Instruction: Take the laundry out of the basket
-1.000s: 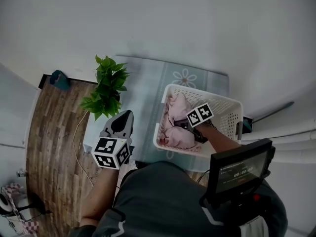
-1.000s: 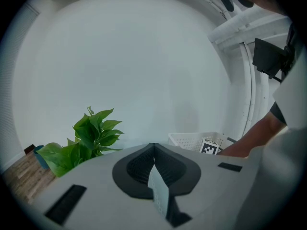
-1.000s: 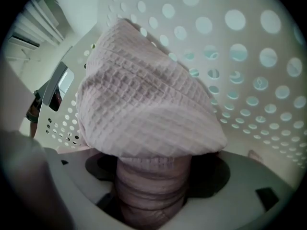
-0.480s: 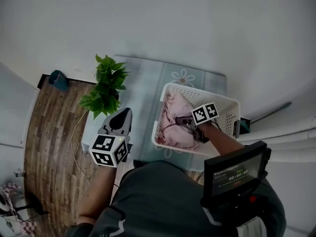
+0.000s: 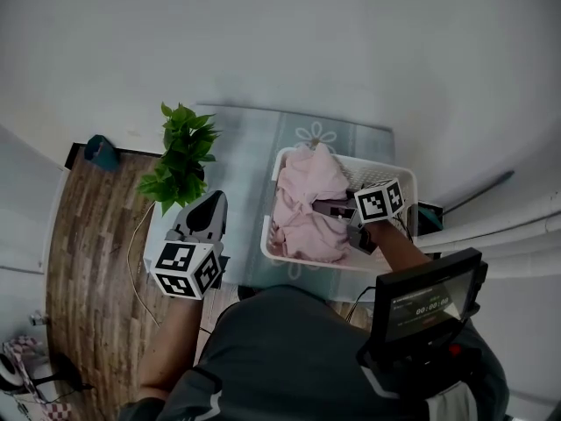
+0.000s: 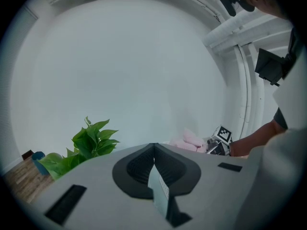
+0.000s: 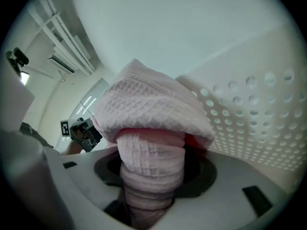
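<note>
While the right gripper (image 7: 151, 176) reaches into the white basket (image 5: 401, 181), its jaws pinch a bunched fold of the pink laundry (image 5: 305, 213), and fabric fills the gap between them. Rest of the laundry lies heaped in the basket, one end reaching up to the far rim. Left gripper (image 6: 153, 152) hangs left of the basket, apart from it, jaws pressed together with nothing between. Basket stands on a pale floral mat (image 5: 254, 143). Leafy plant (image 5: 182, 160) is near the left gripper.
</note>
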`<state>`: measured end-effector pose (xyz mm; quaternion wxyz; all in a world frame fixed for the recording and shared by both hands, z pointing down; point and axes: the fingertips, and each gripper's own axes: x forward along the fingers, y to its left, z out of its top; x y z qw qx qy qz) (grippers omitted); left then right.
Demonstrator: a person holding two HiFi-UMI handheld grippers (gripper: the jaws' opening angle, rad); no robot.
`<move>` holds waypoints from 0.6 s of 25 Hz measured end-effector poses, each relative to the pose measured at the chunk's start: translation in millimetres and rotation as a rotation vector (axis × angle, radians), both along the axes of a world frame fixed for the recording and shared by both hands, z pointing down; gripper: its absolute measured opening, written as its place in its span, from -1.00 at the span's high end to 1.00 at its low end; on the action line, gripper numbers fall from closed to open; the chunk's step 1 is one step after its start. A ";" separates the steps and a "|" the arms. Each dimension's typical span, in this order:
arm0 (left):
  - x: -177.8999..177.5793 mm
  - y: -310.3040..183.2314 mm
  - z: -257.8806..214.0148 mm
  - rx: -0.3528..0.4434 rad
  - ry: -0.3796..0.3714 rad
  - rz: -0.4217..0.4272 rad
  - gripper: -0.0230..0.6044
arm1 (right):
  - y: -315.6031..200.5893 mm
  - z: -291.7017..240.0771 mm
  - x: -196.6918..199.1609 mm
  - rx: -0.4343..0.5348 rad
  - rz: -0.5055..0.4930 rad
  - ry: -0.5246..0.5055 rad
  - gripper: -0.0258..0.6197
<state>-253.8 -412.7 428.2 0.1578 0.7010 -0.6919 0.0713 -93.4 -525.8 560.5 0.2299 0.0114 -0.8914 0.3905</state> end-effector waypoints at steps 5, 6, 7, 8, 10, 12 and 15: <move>10.6 0.5 -11.3 0.016 -0.010 0.011 0.90 | 3.1 -42.0 6.7 0.113 0.000 -0.078 0.12; 14.2 0.7 -12.7 0.015 -0.012 0.016 0.90 | 3.8 -50.8 8.6 0.135 0.007 -0.094 0.12; 17.7 1.0 -14.0 0.014 -0.014 0.020 0.90 | 4.3 -60.1 10.5 0.152 0.015 -0.112 0.12; 20.7 1.4 -15.4 0.013 -0.014 0.022 0.90 | 4.5 -69.8 12.3 0.165 0.024 -0.132 0.12; 24.7 2.8 -18.8 0.012 -0.003 0.015 0.90 | 4.5 -90.1 15.0 0.181 0.035 -0.177 0.12; 26.6 4.6 -25.3 0.020 0.027 -0.007 0.90 | 3.6 -110.9 17.0 0.208 0.033 -0.219 0.12; 30.5 6.4 -40.9 0.050 0.030 -0.030 0.90 | 1.0 -139.8 18.6 0.280 0.016 -0.251 0.12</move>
